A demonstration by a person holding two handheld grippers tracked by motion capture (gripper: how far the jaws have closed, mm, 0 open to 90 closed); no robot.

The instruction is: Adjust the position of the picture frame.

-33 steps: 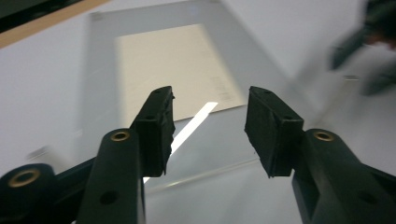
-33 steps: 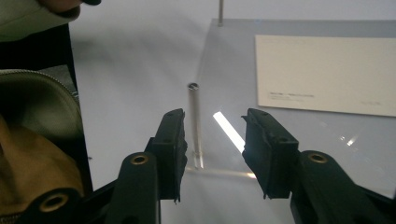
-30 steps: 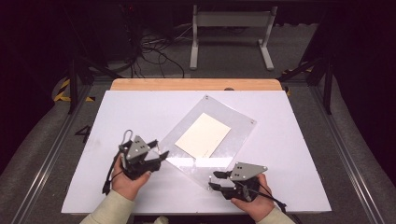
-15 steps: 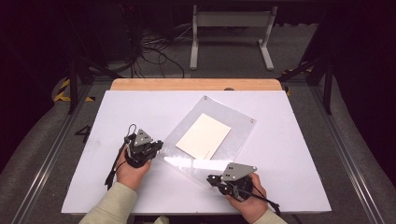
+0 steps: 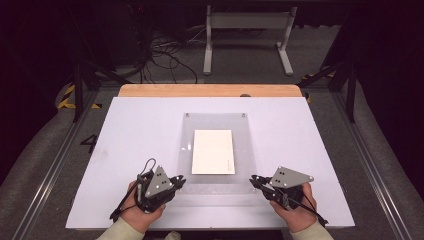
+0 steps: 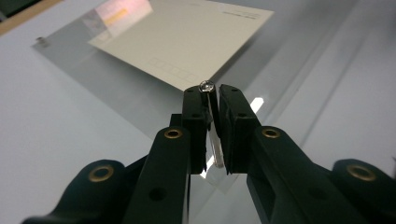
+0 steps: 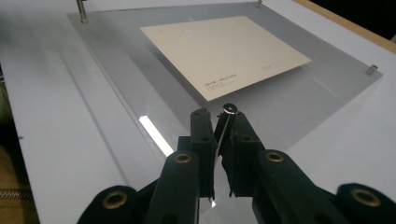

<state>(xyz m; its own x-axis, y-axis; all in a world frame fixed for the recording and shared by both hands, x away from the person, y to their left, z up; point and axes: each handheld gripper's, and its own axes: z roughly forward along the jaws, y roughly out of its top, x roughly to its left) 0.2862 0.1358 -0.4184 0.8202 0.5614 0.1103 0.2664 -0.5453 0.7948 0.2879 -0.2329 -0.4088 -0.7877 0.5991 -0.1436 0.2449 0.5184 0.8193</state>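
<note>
A clear acrylic plate (image 5: 215, 122) lies square on the white table (image 5: 130, 130), with a cream card (image 5: 213, 151) at its middle. My left gripper (image 5: 180, 179) is shut on the plate's near left corner, and my right gripper (image 5: 254, 178) is shut on its near right corner. In the left gripper view the jaws (image 6: 213, 91) pinch the plate's thin edge beside a small screw head (image 6: 206, 86), with the card (image 6: 187, 37) beyond. The right gripper view shows the same grip (image 7: 219, 114) by another screw head (image 7: 229, 109), with the card (image 7: 224, 51) ahead. Metal standoffs (image 7: 82, 9) mark the far corners.
A wooden strip (image 5: 210, 90) runs along the table's far edge. Beyond it, on the dark floor, stand a white metal frame (image 5: 247, 30) and a tangle of cables (image 5: 165, 50). Bare white table lies to either side of the plate.
The plate has turned from a diagonal lie to square with the table. Both grippers moved with it; the left swung inward to the near left corner, the right went outward to the near right corner.
</note>
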